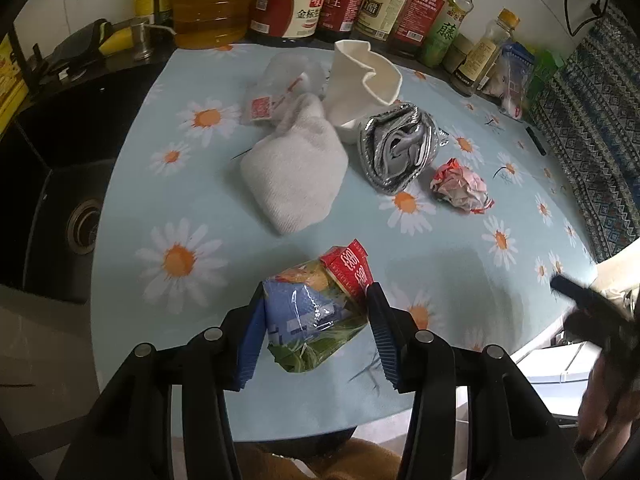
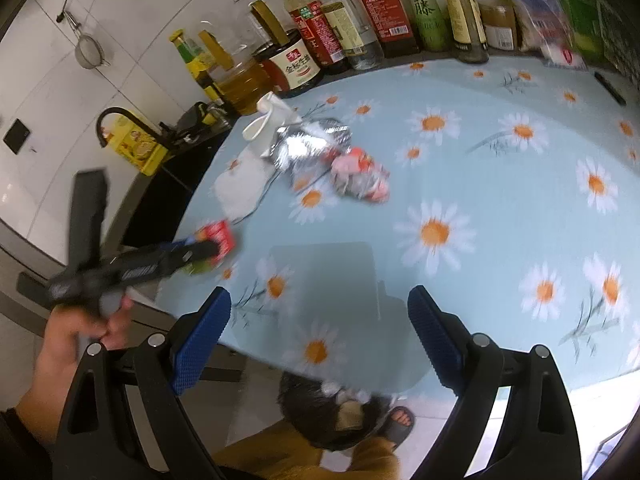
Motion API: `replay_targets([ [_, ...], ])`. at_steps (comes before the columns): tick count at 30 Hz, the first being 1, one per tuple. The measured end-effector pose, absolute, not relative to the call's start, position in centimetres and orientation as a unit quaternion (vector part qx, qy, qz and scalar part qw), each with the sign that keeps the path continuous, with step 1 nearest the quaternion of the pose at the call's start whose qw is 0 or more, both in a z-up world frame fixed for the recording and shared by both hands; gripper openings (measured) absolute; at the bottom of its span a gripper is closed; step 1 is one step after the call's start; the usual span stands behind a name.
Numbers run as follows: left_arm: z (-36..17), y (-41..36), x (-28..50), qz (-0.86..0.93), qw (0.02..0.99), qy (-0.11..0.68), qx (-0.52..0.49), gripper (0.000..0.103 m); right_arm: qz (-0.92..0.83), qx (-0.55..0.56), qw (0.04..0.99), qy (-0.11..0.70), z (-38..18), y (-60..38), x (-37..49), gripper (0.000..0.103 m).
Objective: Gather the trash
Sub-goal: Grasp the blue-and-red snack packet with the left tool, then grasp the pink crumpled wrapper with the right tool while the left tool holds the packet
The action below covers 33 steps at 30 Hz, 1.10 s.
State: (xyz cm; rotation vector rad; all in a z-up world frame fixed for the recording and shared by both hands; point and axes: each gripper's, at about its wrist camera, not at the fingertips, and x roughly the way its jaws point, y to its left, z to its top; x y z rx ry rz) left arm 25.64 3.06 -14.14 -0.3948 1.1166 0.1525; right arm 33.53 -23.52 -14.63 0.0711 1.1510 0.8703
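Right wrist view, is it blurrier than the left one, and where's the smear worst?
Yes. Right wrist view: motion blur throughout, worst on the left gripper and crumpled wrapper. Left wrist view: mostly crisp, snack bag sharp, only the right gripper at the edge smeared. Both show fisheye bending.

Trash on the daisy-print table: a crumpled wrapper bundle [image 1: 316,312] — blue, green and red — clamped between blue pads; a white tissue wad [image 1: 296,176]; a crushed white cup [image 1: 362,84] on its side; a squashed foil bag [image 1: 398,146]; a red-white paper ball [image 1: 460,186] — each lying loose, mid-table.
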Motion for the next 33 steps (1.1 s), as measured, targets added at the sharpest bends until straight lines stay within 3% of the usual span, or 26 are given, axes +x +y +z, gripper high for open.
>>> replay_targets([
  [14,-13.5,4.9,21.4,0.070,0.826,0.514,-0.221,0.047,0.384,-0.070,0.763,0.515,-17.9,-16.0,40.8,0.078],
  [15,-13.5,5.0,21.2,0.068,0.826,0.514,-0.222,0.047,0.384,-0.075,0.760,0.519,-18.3,-15.7,40.9,0.074],
  [16,-13.5,5.2,21.0,0.068,0.826,0.514,-0.223,0.047,0.381,-0.081,0.756,0.527,-18.8,-15.3,41.2,0.061],
  [17,-13.5,5.4,20.7,0.070,0.825,0.513,-0.224,0.047,0.378,-0.086,0.755,0.529,-19.2,-15.1,41.4,0.058],
  [24,-13.9,6.8,19.5,0.075,0.822,0.514,-0.233,0.047,0.368,-0.098,0.760,0.527,-19.9,-14.2,42.1,0.056],
  [26,-13.9,7.1,19.3,0.074,0.821,0.515,-0.234,0.047,0.367,-0.102,0.758,0.529,-20.1,-13.9,42.2,0.048],
  [33,-13.7,7.2,18.9,0.069,0.825,0.512,-0.231,0.047,0.368,-0.102,0.760,0.526,-19.6,-13.6,41.6,0.044],
])
